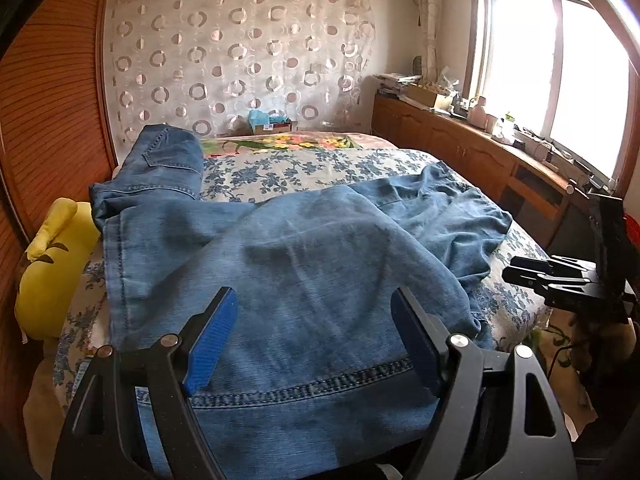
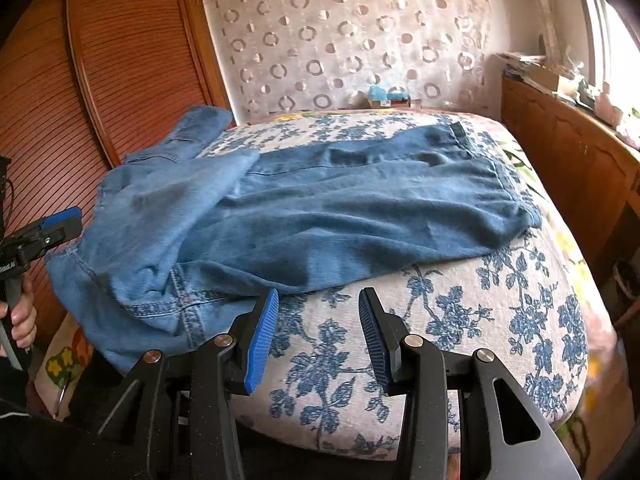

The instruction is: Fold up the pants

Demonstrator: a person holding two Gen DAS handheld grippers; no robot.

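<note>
Lying across the floral bed cover [image 2: 460, 312]: a pair of blue denim pants [image 2: 320, 216], partly doubled over, one leg hem facing the near edge, waistband end stretching toward the window side, another part riding up against the wooden wardrobe [image 1: 48, 120].

Risks noted:
- Slipping off the near edge: hem and part of the leg already overhanging the mattress on the wardrobe side; any careless tug pulling more cloth over.
- Folding crooked: layers bunching and wrinkling at the overlap, so pinching only the top layer likely to drag it askew.
- Snagging the cover: right gripper [image 2: 318, 336] sitting over bare cover, so closing here probably catching bedding instead of denim.
- Catching on the yellow plush toy [image 1: 44, 268] beside the wardrobe-side edge.

Positions:
- Left gripper [image 1: 312, 340] hovering over the stitched hem, fingers spread wide, nothing between them, denim directly beneath and ahead.
- Right gripper standing partly open, empty; nearest denim edge just beside its left finger, bulk of the pants lying ahead and to the left.
</note>
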